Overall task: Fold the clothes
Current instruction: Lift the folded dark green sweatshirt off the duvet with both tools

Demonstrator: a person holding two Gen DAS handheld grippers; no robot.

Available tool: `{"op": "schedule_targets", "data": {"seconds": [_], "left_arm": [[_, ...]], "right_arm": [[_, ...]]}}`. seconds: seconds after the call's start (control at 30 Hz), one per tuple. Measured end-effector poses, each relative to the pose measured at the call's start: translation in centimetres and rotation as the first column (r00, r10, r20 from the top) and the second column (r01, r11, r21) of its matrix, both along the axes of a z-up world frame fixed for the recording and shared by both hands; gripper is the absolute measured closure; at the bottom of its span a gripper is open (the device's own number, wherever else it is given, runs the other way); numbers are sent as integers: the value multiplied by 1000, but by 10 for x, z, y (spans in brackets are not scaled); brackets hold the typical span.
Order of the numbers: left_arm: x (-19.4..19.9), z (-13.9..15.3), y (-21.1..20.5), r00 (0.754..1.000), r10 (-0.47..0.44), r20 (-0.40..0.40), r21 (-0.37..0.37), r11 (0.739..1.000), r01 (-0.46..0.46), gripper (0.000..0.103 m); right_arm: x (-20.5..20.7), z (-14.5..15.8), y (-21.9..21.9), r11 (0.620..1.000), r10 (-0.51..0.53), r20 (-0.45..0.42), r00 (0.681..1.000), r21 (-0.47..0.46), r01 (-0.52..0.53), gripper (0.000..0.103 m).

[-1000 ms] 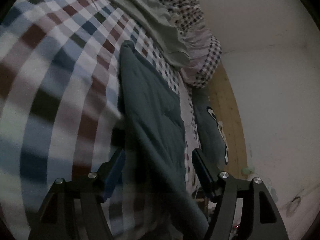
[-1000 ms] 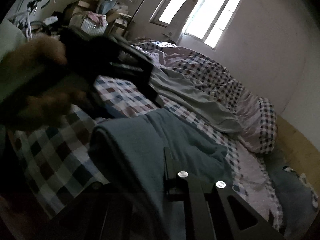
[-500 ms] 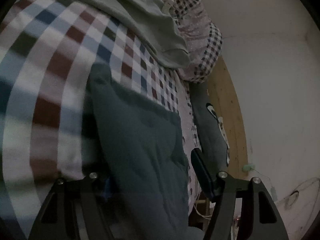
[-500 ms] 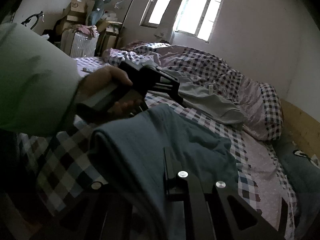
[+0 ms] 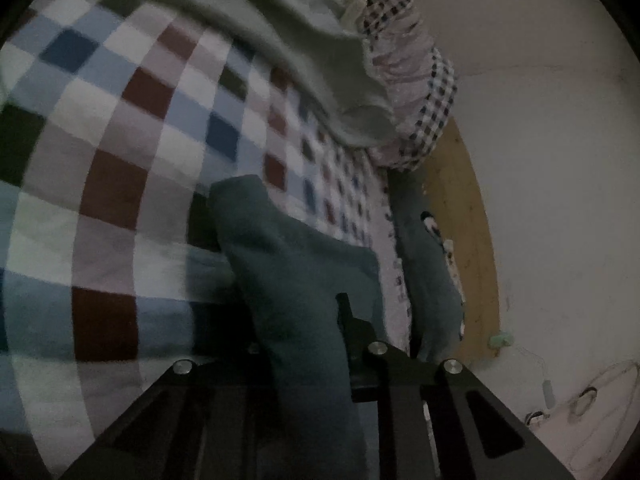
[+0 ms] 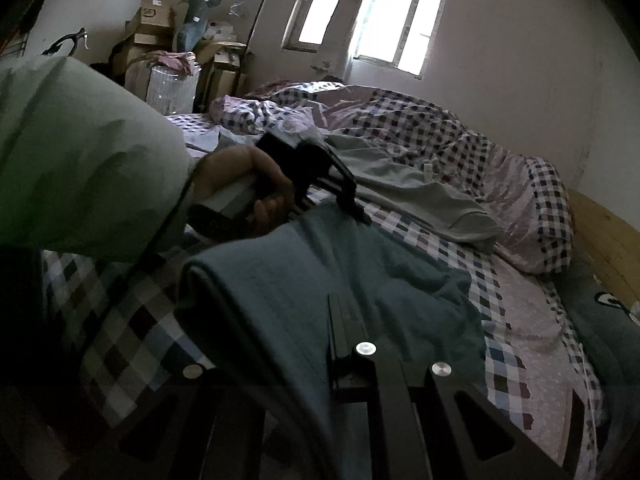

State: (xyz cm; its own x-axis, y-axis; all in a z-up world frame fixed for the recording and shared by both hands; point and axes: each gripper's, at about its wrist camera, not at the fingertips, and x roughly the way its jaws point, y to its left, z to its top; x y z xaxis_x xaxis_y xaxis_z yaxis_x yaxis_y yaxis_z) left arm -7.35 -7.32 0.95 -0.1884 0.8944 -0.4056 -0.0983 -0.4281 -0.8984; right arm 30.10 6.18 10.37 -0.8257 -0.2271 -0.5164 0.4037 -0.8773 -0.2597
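Now, view by view, as it stood:

Left wrist view, left gripper (image 5: 304,320): its jaws had just been closing, and they sat narrow with the teal garment (image 5: 296,264) pinched between them; only the right-hand finger (image 5: 348,320) showed clearly, the other buried in cloth and shadow.
Left wrist view, garment: it ran from the jaws up across the checked bedsheet (image 5: 120,168), its far end a rounded fold lying on the checks.
Left wrist view, surroundings: a pale grey-green garment (image 5: 304,40) lay crumpled further up the bed, touching a checked quilt (image 5: 420,92); a dark teal pillow (image 5: 424,272) sat just beside the held cloth, near the wooden headboard (image 5: 468,240).

Right wrist view, right gripper (image 6: 320,320): fingers drawn tight together on a fold of the same teal garment (image 6: 280,280), one finger (image 6: 340,328) lying on top of the cloth.
Right wrist view, left hand (image 6: 240,188): it came out of a pale green sleeve (image 6: 80,160), wrapped round the other gripper's handle, that gripper's tip down at the garment's far edge.
Right wrist view, garment: spread on the bed between the two grippers, folded over thickly at its left edge.
Right wrist view, room: a bright window (image 6: 372,12) behind, boxes (image 6: 152,20) stacked in the corner.
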Motion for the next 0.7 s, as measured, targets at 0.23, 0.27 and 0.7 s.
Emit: {"op": "schedule_targets", "data": {"seconds": [0.23,0.27,0.7], "left_arm": [[41,73,-37,991,60,-120,58,997,-53,89],[51,84,-52,987,95,-128,70,994,-86,89],[161,213,-291,760,613,-216,127,789,-601,89]], "right_arm": [[2,49,26,979,45,32,998,-199,-38,96],[2,55,28,974,55,31,998,-223,-46,96],[-71,145,-80,822,420,33,907,-437,-364,96]]}}
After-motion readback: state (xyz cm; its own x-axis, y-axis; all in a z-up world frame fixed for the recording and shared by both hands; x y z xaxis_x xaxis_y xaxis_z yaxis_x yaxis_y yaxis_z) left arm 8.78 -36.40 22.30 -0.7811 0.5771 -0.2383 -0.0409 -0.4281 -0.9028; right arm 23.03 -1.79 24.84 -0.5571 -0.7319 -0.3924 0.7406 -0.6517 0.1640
